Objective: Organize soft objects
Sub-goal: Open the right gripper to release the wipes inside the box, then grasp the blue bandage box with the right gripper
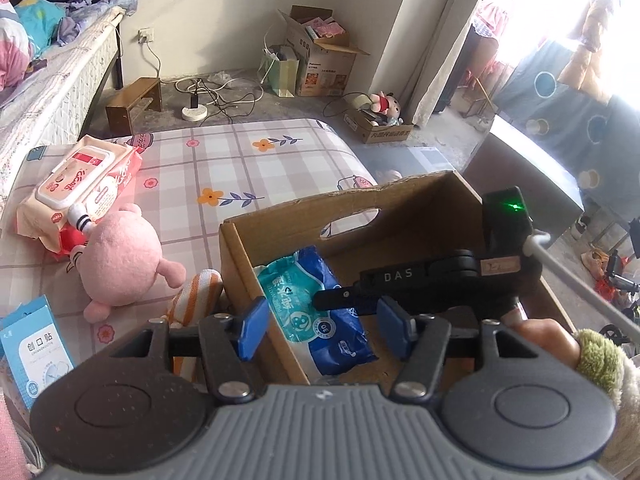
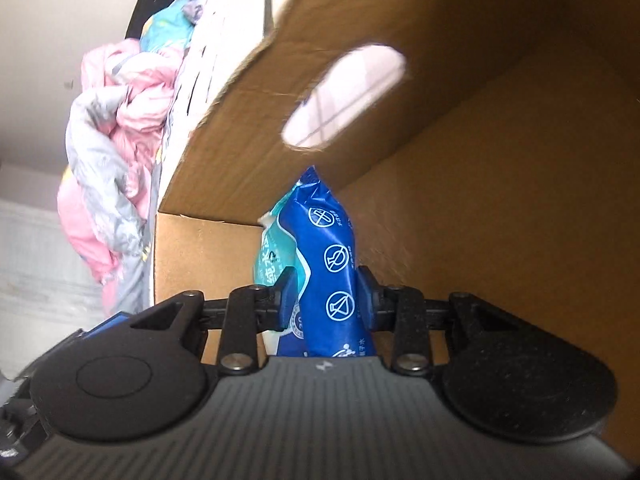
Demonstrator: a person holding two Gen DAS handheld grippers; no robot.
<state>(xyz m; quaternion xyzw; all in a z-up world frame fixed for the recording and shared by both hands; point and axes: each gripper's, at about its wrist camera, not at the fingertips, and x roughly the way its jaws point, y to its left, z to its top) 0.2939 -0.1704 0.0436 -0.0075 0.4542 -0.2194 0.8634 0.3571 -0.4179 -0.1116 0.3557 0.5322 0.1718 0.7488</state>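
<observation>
While the right gripper [image 2: 326, 298] clamps the blue wipes pack [image 2: 328, 264] inside the cardboard box [image 1: 280, 220] & left gripper [image 1: 320, 330] hovers half-open, empty, pink plush [image 1: 120, 260] + red wipes pack [image 1: 80, 188] aren't boxed yet.

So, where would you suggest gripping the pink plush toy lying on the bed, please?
Grip a stubby limb of the pink plush toy, coming from above on the side toward the cardboard box. Its round body looks too wide for the jaws; the limb sticks out clear.

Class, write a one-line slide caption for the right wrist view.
Right tongs pinch a blue wipes pack inside the cardboard box.
</observation>
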